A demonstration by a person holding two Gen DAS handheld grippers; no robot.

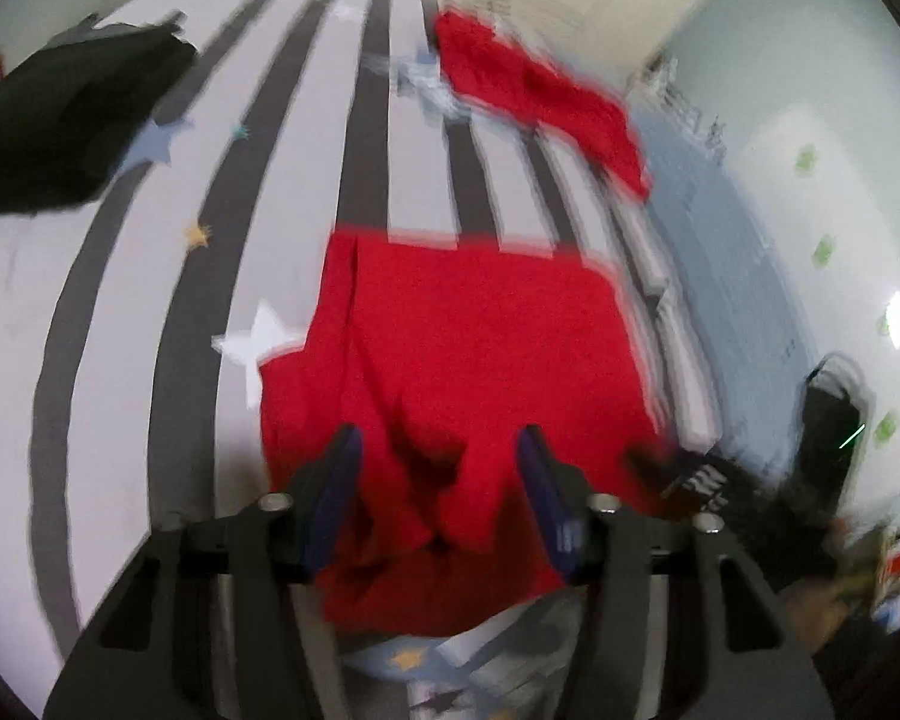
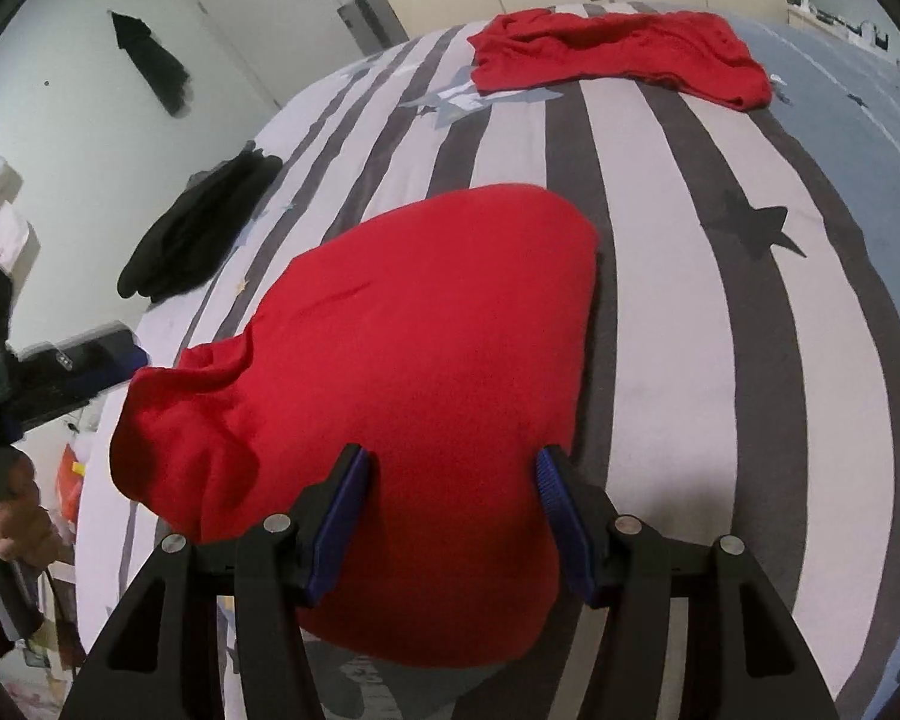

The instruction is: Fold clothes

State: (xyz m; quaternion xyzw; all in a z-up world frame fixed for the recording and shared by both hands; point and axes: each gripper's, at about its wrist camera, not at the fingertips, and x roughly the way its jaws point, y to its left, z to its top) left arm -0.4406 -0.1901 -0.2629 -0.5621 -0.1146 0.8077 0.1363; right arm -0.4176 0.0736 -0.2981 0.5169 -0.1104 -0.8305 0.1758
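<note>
- In the left wrist view, which is blurred, a black garment (image 1: 60,114) lies at the upper left on the striped bedspread (image 1: 120,312), grey and white bands with scattered stars.
- At the middle of that view a red garment (image 1: 468,348) lies on the bedspread, its far edge straight across the stripes and its near end bunched into dark folds.
- The left gripper (image 1: 438,468) sits at the lower middle, jaws apart, with the bunched red cloth lying between the blue pads (image 1: 336,492); the blur hides whether the pads press on the cloth, so a grip cannot be told.
- A second red garment (image 1: 540,96) lies crumpled at the upper right of that view, near the bed's far edge; a dark bag (image 1: 828,420) stands at the right edge against a pale wall.
- In the right wrist view, the left gripper's dark body (image 2: 72,366) reaches in from the left edge toward the red garment's gathered corner.
- The black garment (image 2: 198,228) lies at the middle left of the bedspread (image 2: 720,360).
- The red garment (image 2: 402,360) fills the centre, smooth and rounded at its far end, wrinkled at its left corner.
- The right gripper (image 2: 453,480) sits at the lower middle, jaws standing apart over the near part of the red garment, pads clear of the cloth.
- The second red garment (image 2: 618,54) lies at the upper right.
</note>
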